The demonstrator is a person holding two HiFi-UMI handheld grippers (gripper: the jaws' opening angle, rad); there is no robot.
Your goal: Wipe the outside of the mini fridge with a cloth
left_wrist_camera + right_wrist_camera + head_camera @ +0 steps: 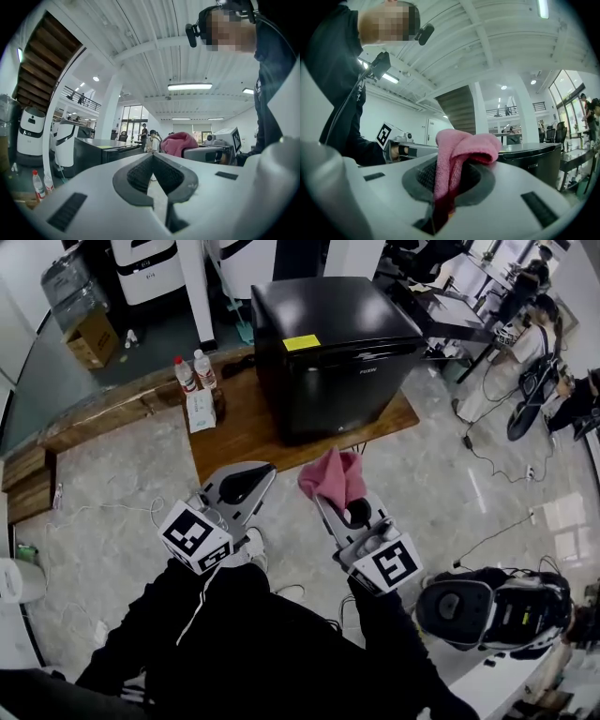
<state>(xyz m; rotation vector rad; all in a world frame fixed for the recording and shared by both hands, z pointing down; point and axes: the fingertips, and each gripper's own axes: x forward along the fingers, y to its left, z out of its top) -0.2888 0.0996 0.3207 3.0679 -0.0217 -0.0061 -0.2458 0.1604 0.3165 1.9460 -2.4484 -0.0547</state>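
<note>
Black mini fridge (333, 352) stands door shut on a low wooden surface (244, 427), yellow label on its top. Two bottles (192, 371) stand at the surface's left end, well apart from the fridge. Right gripper (330, 498) is clamped on a pink cloth (335, 476), which bunches up over the jaw tips, near the fridge's front face but apart from it. Left gripper (255, 476) is beside it, jaws closed together with nothing between them.
</note>
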